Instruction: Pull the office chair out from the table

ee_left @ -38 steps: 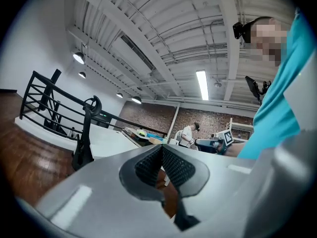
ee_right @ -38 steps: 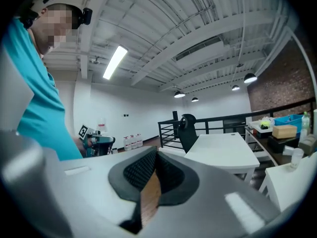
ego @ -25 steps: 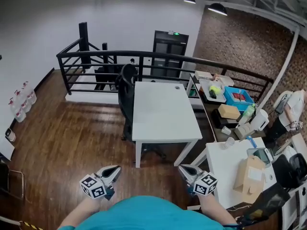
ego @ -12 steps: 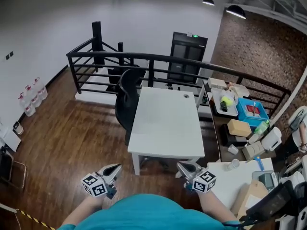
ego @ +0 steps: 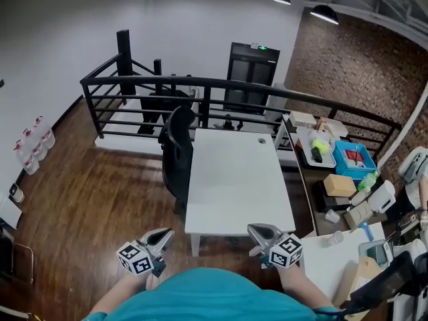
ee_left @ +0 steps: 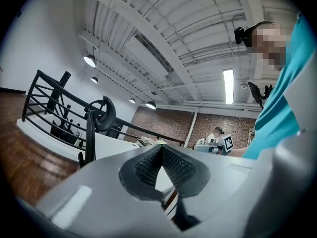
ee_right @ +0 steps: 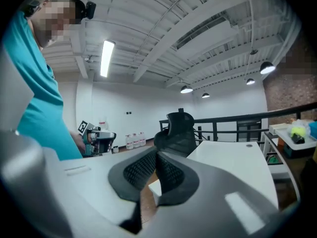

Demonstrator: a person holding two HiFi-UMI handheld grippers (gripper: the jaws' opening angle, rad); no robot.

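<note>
— So, how are the hands held?
— Low, near the body: the left hand-held gripper (ego: 165,233) and right hand-held gripper (ego: 256,230) point ahead, ribbed jaws pressed together on nothing.
— And the office chair (ego: 176,154)?
— Black, mesh-backed, tucked at the left edge of the smooth white desk (ego: 235,179), well apart from both.

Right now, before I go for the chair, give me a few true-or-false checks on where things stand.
The office chair stands close against the left edge of the white table in the head view. True.
The right tongs grip the chair's backrest. False: they are shut on nothing, well away from the chair.
The left tongs are shut and empty. True.
Boxes are stacked on the table. False: the cardboard box sits off it, to its right.
</note>
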